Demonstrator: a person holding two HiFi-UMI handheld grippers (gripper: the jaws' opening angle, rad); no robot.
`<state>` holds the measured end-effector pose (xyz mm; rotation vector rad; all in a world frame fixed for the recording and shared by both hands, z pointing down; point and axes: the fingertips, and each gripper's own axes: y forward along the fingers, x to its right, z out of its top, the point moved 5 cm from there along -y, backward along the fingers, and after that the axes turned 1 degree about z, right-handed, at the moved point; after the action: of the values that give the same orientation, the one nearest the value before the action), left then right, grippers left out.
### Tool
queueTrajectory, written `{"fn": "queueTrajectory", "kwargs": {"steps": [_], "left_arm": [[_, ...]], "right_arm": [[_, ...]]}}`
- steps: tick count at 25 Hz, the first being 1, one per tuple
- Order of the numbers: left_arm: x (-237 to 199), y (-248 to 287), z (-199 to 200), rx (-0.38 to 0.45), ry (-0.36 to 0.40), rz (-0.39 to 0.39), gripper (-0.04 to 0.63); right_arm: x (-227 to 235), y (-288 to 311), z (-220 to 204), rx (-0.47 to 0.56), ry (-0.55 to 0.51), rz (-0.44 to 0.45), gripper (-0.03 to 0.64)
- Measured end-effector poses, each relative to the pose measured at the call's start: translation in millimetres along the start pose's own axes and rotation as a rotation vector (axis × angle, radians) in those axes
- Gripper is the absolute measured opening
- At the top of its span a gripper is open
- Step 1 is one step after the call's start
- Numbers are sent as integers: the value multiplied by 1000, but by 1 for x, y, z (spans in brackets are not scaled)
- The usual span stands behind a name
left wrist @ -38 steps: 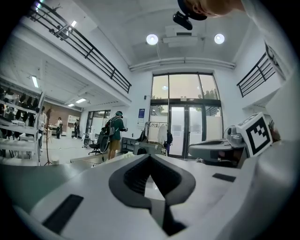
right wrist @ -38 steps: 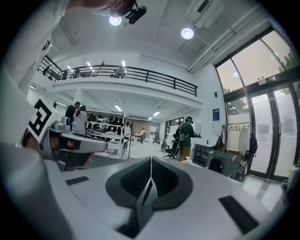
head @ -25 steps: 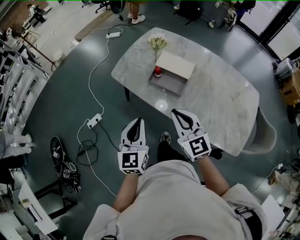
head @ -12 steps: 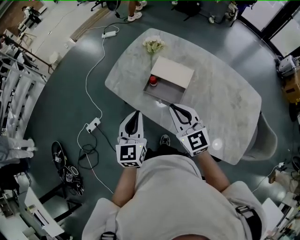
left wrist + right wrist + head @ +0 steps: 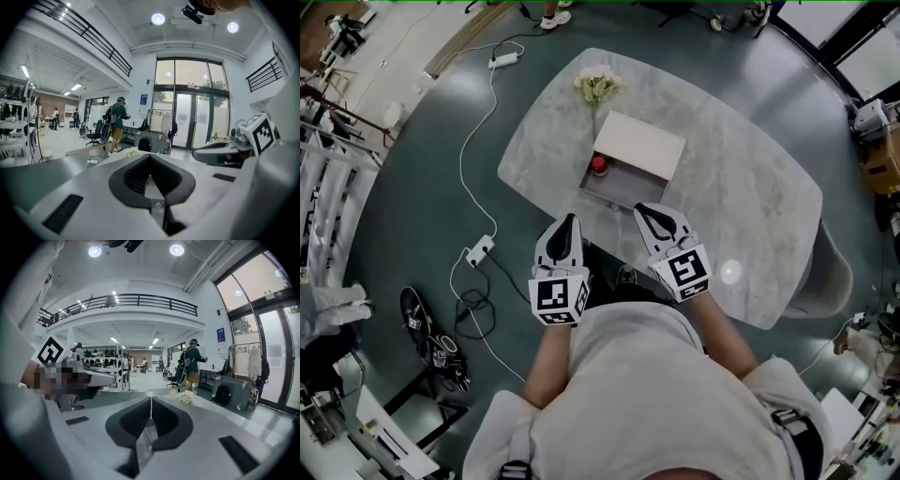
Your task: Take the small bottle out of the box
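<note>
**Both grippers shut and empty, short of the box**

Left gripper with jaws closed together, holding nothing; same seen in its own view. Right gripper likewise closed tight, nothing between the pads, confirmed in its own view. Held side by side over the near edge of the marble table, apart from each other, touching nothing.

Just ahead of both tips: open box, a grey tray with its cream lid standing up at the far side. Beyond the box, a bunch of pale flowers. No obstacle between tips and box.

Left of the left gripper, down on the floor: white power strip with a long cable. Right of the right gripper, past the table edge: grey chair. Far ahead in the gripper views, a person in a green jacket.

Box and table top not visible in either gripper view, hidden behind each gripper's own body.

Small bottle in the tray's far left corner, ahead of the left gripper. Red cap on top; body below it too small to make out.
</note>
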<state>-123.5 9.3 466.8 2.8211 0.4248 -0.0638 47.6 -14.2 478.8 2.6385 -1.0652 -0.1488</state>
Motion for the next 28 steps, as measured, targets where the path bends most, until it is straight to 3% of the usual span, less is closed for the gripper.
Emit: {"fn": "queueTrajectory", "kwargs": {"steps": [11, 28], "left_arm": [[-33, 46, -15, -103, -28, -40, 21], [-75, 56, -33, -174, -62, 6, 21]], "right_arm": [[19, 55, -24, -112, 23, -25, 28], [34, 128, -55, -227, 43, 18, 35]]}}
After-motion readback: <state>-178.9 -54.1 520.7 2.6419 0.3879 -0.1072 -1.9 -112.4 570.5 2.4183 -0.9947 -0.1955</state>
